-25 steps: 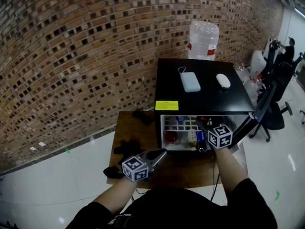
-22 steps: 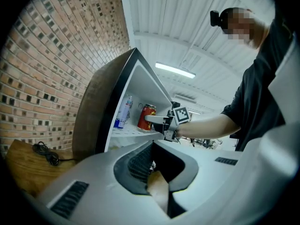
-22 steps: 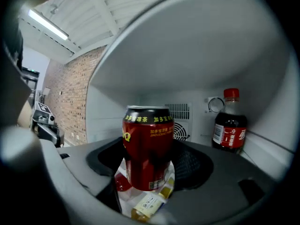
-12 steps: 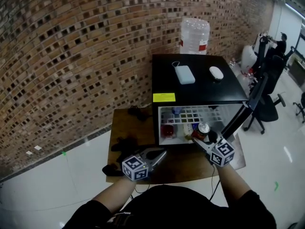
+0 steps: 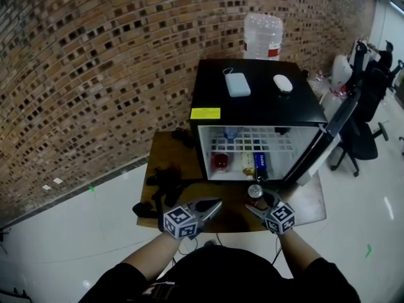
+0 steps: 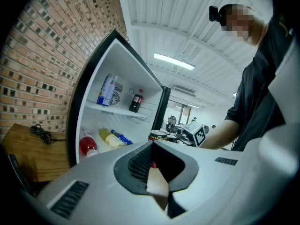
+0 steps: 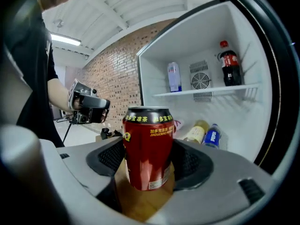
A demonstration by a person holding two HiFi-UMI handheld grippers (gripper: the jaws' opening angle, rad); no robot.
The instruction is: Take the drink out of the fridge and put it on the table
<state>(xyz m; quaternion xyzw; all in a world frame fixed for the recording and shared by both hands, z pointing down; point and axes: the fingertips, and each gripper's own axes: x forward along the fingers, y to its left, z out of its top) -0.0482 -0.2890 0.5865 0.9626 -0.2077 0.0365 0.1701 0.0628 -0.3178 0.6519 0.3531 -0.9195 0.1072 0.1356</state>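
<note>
A red drink can (image 5: 255, 192) stands upright between the jaws of my right gripper (image 5: 256, 202), which is shut on it. It is over the wooden table (image 5: 170, 160), just in front of the open black fridge (image 5: 252, 103). In the right gripper view the can (image 7: 148, 146) fills the gap of the right gripper (image 7: 148, 150), with bare wood below it; I cannot tell whether it touches the table. My left gripper (image 5: 216, 202) hangs to the can's left, shut and empty. The left gripper view shows the left gripper (image 6: 153, 146) pointing at the fridge.
Inside the fridge lie a red bottle (image 5: 219, 161), a yellow bottle (image 5: 247, 163) and a blue bottle (image 5: 260, 163). Its door (image 5: 322, 147) swings open to the right. A power bank (image 5: 236, 84) and a mouse (image 5: 283, 83) lie on top. Black cables (image 5: 165, 182) lie on the table's left.
My right gripper has drawn the can out of the fridge and toward me, down over the table's front. The left gripper has stayed in place.
</note>
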